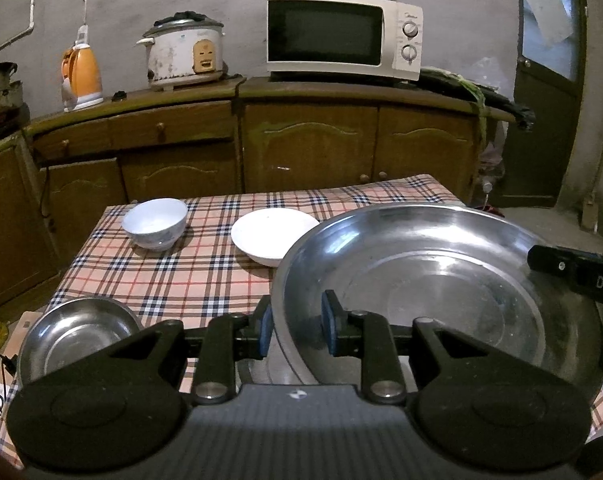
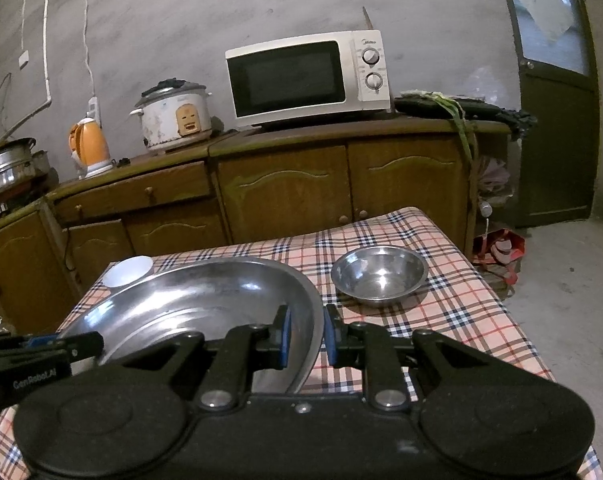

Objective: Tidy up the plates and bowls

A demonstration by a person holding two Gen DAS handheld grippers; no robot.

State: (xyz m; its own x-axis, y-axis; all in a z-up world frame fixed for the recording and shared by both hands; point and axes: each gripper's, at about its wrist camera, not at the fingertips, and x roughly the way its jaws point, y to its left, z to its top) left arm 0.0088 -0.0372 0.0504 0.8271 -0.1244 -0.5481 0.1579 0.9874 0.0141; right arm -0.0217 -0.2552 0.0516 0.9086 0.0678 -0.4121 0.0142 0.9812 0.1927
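I hold the big steel plate (image 1: pixel 441 280) above the table (image 1: pixel 173 276) — left tool (image 1: pixel 295 324) and right tool (image 2: pixel 306 338) each clenched on its rim. Next, probably, lower it level, clear of the white dish (image 1: pixel 269 236).

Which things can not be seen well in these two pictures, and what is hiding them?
- Small steel bowl: in the left wrist view, the left gripper covers its near side.
- White plate: in the left wrist view, the big steel plate covers its right edge.
- White bowl: in the right wrist view, the big plate's rim covers its lower part.
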